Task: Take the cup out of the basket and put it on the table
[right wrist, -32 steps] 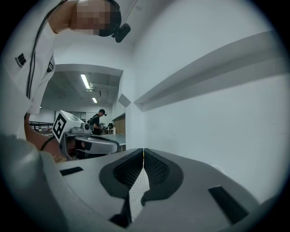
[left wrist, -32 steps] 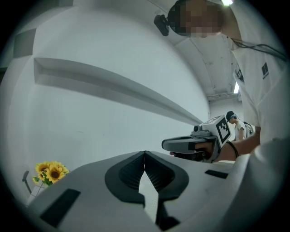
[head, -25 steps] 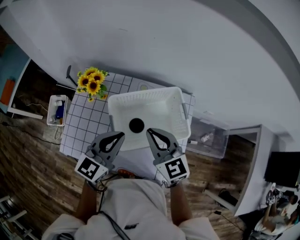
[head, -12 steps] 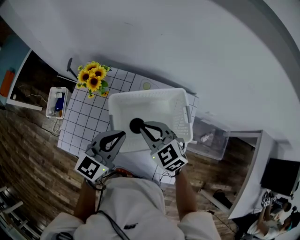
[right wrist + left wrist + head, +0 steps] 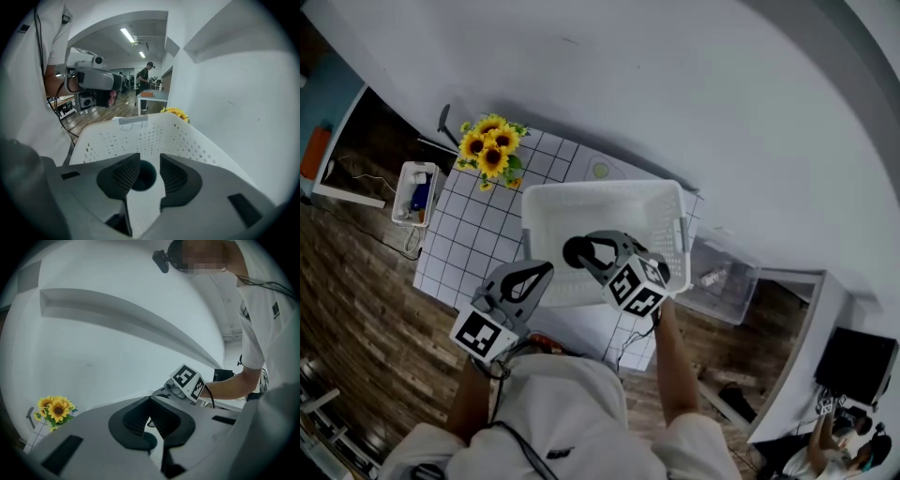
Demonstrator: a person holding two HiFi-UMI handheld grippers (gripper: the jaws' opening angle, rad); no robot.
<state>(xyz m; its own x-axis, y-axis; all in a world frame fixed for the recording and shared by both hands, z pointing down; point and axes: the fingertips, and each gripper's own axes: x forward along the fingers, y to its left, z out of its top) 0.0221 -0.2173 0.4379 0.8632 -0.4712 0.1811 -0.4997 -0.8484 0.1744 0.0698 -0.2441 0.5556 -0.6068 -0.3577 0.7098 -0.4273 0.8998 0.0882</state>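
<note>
The left gripper (image 5: 546, 269) hangs at the basket's (image 5: 602, 191) near left edge. Its jaws are pressed together with nothing between them. The right gripper (image 5: 584, 249) reaches over the basket's near rim and tilts down into it. Its marker cube stays on the near side of the rim. Its jaws have just been opening and now stand a little apart. In the right gripper view the dark round cup (image 5: 142, 176) shows in the gap just past the pads (image 5: 125, 174), and neither pad presses on it.

The cup stands upright on the basket's floor, left of the middle and toward the near wall, with its open mouth facing up. The basket is white with perforated walls and holds only the cup. It sits on a table (image 5: 464, 246) covered in a white grid-lined cloth, which spreads out to the basket's left. Sunflowers (image 5: 491, 150) stand beyond the basket's far left corner, near it but apart. A plain white wall rises behind the basket.
</note>
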